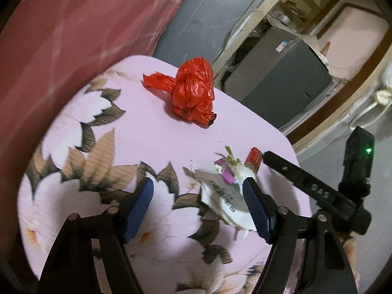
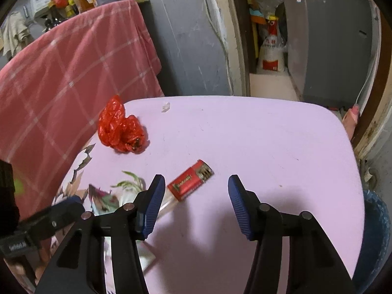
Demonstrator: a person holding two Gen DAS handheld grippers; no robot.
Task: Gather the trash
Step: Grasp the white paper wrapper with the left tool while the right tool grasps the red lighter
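A crumpled red plastic bag [image 1: 192, 89] lies on the far part of the pink flowered table [image 1: 137, 137]; it also shows in the right wrist view [image 2: 121, 126]. A red cigarette pack [image 2: 189, 180] lies just ahead of my right gripper [image 2: 196, 203], which is open and empty; the pack also shows in the left wrist view [image 1: 253, 160]. My left gripper [image 1: 198, 205] is open above the table, with white crumpled paper [image 1: 226, 199] and a small purple wrapper [image 1: 225, 172] by its right finger. The right gripper's black body [image 1: 303, 186] reaches in from the right.
A pink checked cloth [image 2: 68, 73] hangs to the left of the table. A grey cabinet [image 2: 330, 39] and a white sack [image 2: 272, 54] stand beyond the doorway. A dark blue-lined bin [image 2: 374, 232] sits by the table's right edge. A small clear scrap [image 2: 165, 106] lies at the far edge.
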